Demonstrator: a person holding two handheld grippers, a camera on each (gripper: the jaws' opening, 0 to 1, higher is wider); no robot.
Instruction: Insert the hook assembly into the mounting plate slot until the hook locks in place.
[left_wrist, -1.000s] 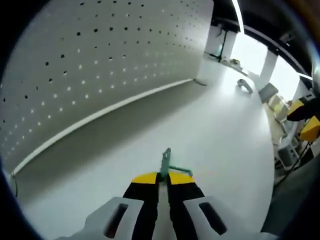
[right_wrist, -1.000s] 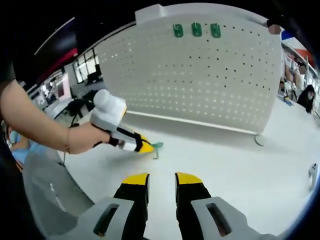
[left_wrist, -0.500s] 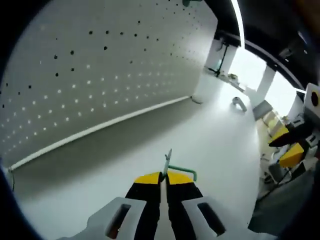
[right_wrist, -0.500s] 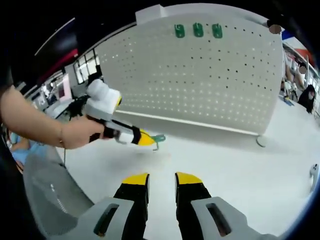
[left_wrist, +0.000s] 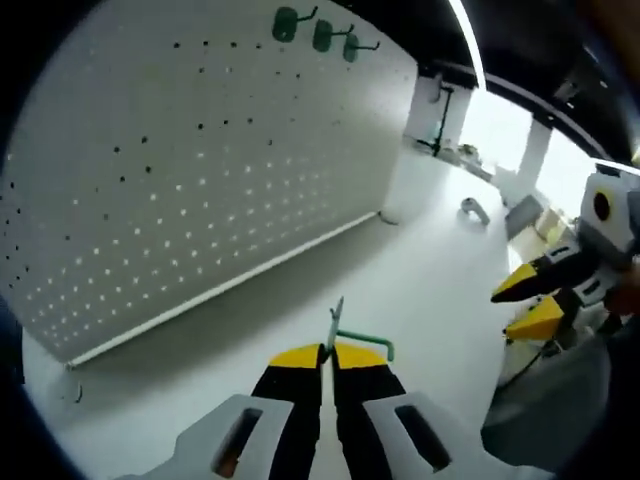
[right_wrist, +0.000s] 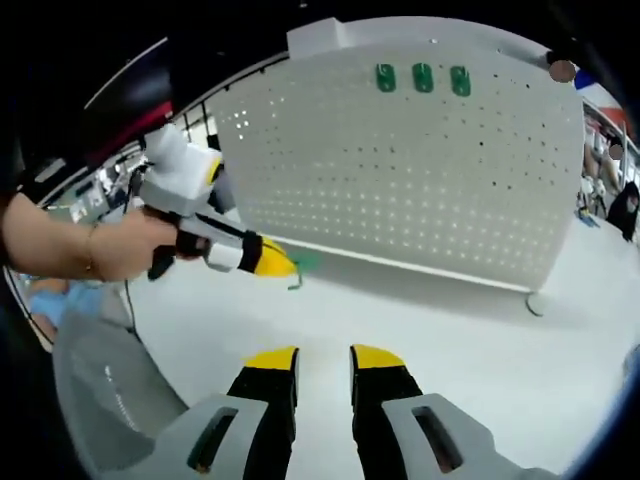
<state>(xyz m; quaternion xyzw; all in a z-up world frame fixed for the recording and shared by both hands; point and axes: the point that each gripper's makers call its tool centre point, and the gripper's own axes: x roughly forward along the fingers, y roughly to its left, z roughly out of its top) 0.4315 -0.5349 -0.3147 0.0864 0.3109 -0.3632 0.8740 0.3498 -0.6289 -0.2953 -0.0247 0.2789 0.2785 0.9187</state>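
**Green hook carried toward the pegboard**

The left gripper is clamped on a green hook, held clear of the white table, probably for insertion into the pegboard. Three green hooks already sit in its top row. The right gripper hangs back, jaws apart and empty.

Green hook base hidden between the left hand-held gripper jaws
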